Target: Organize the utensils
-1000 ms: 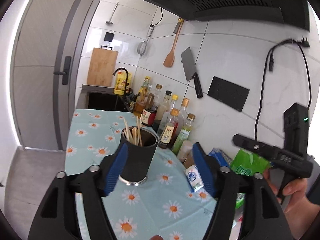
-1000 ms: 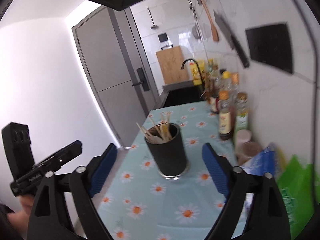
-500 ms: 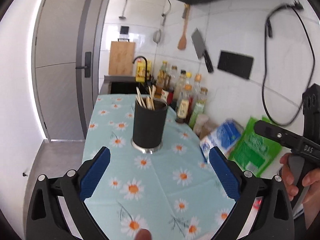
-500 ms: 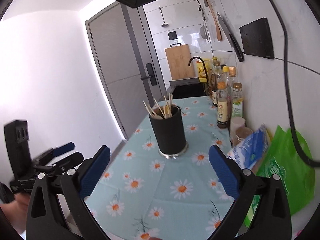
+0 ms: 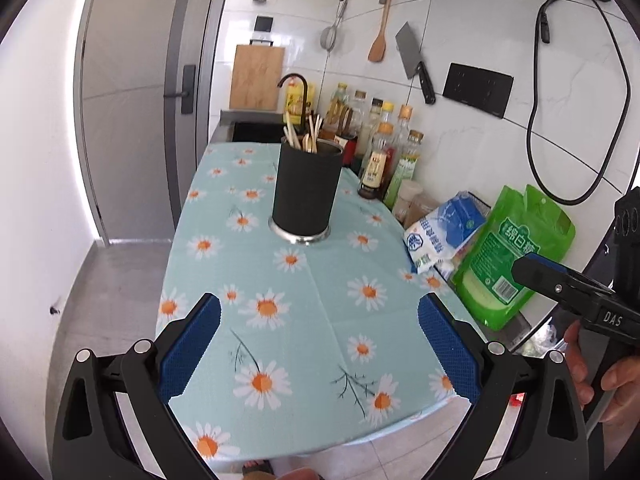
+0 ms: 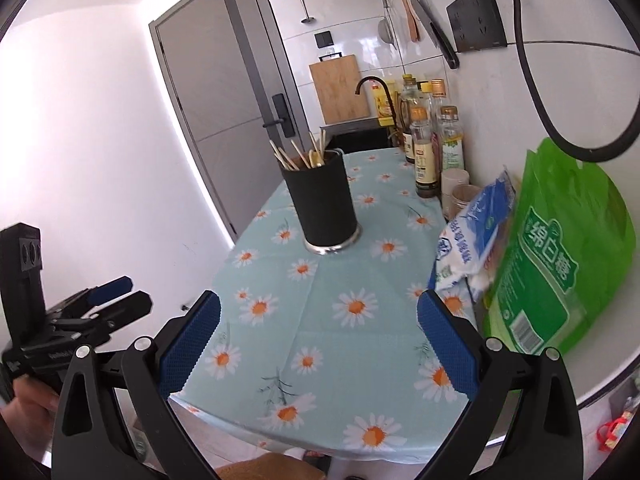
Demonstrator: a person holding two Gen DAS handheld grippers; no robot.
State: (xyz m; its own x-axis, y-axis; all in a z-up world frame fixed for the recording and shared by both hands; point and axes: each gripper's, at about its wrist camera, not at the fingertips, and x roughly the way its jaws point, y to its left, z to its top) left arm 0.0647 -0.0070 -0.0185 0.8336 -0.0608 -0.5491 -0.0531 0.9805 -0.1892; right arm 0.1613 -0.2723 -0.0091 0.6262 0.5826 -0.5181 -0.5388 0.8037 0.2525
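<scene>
One black holder [image 5: 307, 190] containing several wooden utensils [image 5: 303, 136] stands upright mid-worktop [image 5: 320, 320], well apart from two tongs, left [image 5: 319, 342] and right [image 6: 318, 342], both fully spread, gripping nothing.

Narrow kitchen — white tiled wall [image 5: 472, 36] on right w/ black socket panel [image 5: 478, 90]. Grey door [image 5: 132, 92] far left, light strip along frame. Grey floor [image 5: 116, 280] left. Daisy tablecloth [image 5: 304, 292] on counter — sink [image 5: 256, 130] & wooden board [image 5: 257, 78] at far end.
</scene>
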